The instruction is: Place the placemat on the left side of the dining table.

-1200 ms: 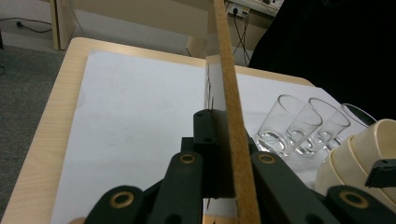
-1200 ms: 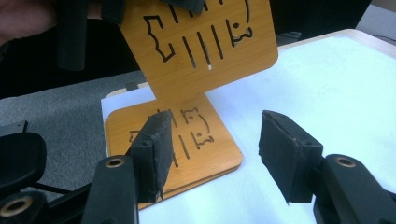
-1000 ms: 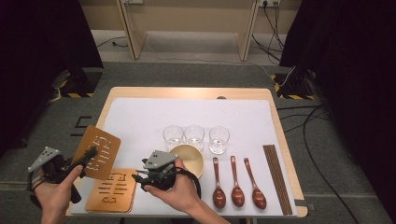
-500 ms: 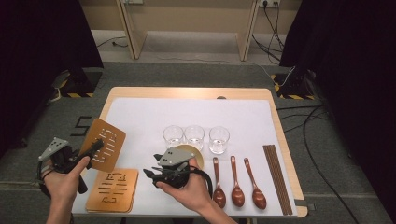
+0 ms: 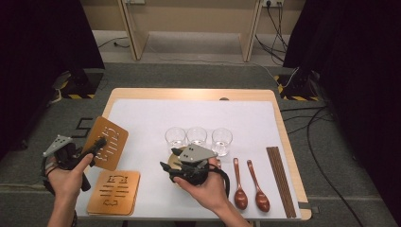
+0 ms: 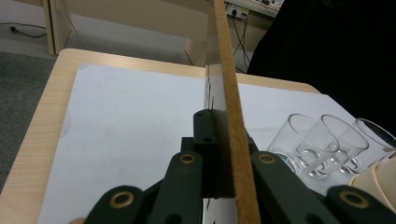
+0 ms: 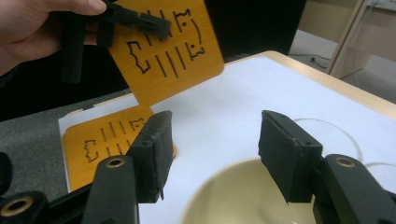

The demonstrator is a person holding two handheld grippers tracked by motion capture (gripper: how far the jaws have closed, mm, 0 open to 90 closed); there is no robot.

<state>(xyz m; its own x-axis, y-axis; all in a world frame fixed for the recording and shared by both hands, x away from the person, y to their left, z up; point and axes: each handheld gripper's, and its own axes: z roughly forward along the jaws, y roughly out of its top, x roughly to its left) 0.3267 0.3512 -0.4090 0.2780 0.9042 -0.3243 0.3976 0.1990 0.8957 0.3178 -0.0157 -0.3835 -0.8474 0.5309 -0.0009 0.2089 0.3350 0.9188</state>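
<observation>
Gripping wooden mat (image 5: 106,142): left tool (image 5: 97,144) | right tool (image 7: 212,154) open over empty bowl (image 7: 243,196) | 3 glasses (image 5: 198,137) empty

The left gripper (image 5: 97,144), clamped on the edge of a wooden coaster (image 5: 107,142), has carried that coaster slightly toward the far side of the table, so it now hangs clear of the second wooden coaster (image 5: 115,191) lying flat on the white mat (image 5: 198,113), which it partly overlapped a second ago. The right gripper (image 5: 166,166), its jaws apart, has drifted to the right and a little upward, away from the flat coaster. It now sits over the cream bowl (image 7: 243,196), covering most of it in the high view, where before the bowl showed beside it.
</observation>
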